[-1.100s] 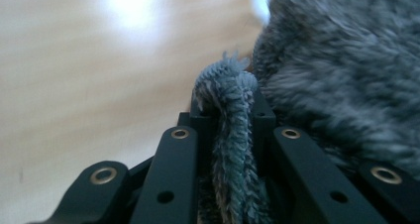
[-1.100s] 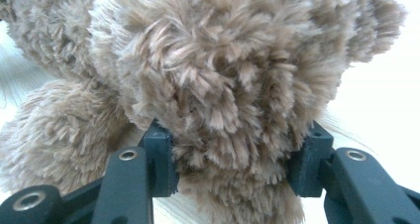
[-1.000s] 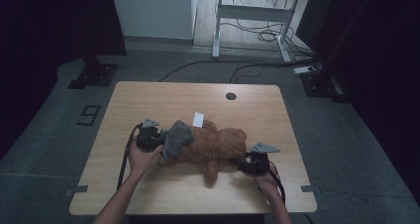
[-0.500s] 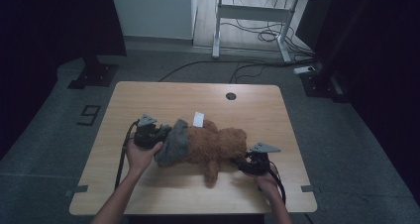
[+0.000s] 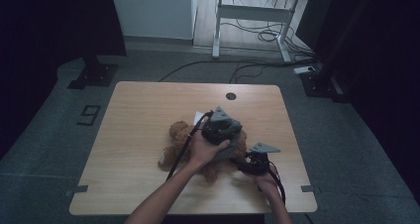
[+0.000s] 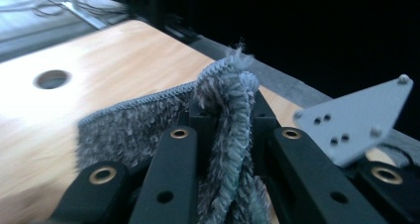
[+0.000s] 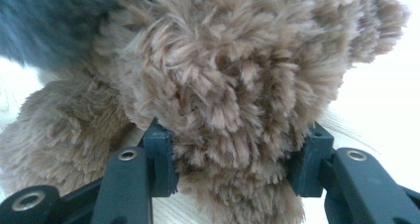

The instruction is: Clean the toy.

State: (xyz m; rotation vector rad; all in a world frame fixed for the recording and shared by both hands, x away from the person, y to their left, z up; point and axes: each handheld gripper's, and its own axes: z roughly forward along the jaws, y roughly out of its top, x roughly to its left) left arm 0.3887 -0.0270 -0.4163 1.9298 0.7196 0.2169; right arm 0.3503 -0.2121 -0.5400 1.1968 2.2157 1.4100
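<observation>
The teddy bear (image 5: 185, 142) lay on the table (image 5: 138, 115), toward its near right part, well in from the edges. The left gripper (image 5: 221, 126) hovered over the bear's right side, its jaws clenched on a fold of grey cloth (image 6: 228, 115). The right gripper (image 5: 253, 160), nearer the front edge, had its jaws grasping a furry limb of the bear.

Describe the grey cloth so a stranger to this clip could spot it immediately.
Start at the wooden table and find the brown teddy bear lying near its middle. The grey cloth is the fuzzy fabric pinched in the left tongs above the bear: grey and stitched along its edge, unlike the brown fur.
</observation>
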